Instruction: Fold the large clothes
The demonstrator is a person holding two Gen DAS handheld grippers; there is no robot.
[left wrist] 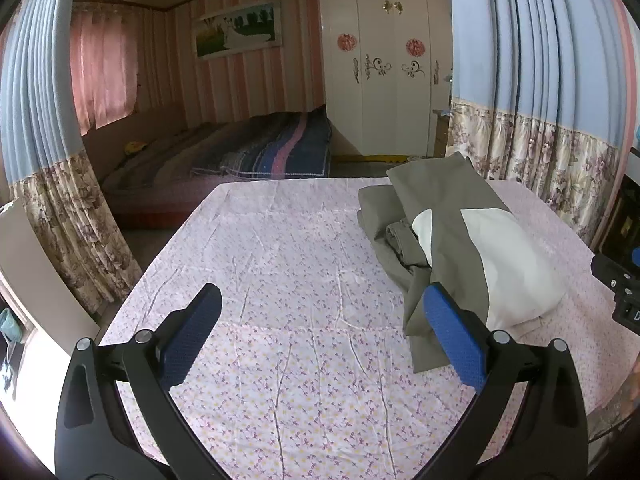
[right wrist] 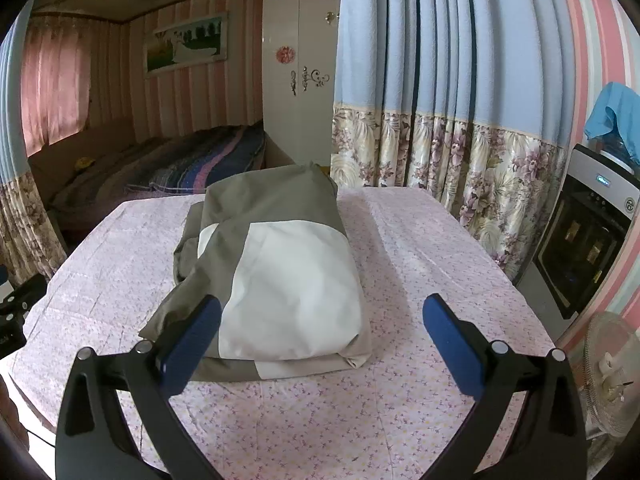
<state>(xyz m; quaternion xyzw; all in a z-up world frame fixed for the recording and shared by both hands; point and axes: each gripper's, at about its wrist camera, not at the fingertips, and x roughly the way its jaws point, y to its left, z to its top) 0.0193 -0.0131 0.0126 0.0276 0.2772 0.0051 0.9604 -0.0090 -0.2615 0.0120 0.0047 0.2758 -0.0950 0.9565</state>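
Observation:
A large grey and white garment (right wrist: 280, 264) lies folded into a thick bundle on the pink floral table cover (right wrist: 420, 260). In the left wrist view the same garment (left wrist: 452, 232) lies at the right of the table, with loose grey folds on its left side. My left gripper (left wrist: 322, 300) hovers open over bare cloth, its right pad near the garment's front corner. My right gripper (right wrist: 322, 312) is open just in front of the bundle's near edge, holding nothing. The other gripper's black body (left wrist: 620, 288) shows at the right edge of the left wrist view.
Blue curtains with floral hems (right wrist: 440, 120) hang right behind the table's far right side. A black appliance (right wrist: 588, 240) and a fan (right wrist: 608, 368) stand to the right. Beyond the table are a low bed (left wrist: 224, 156) and a white wardrobe (left wrist: 384, 72).

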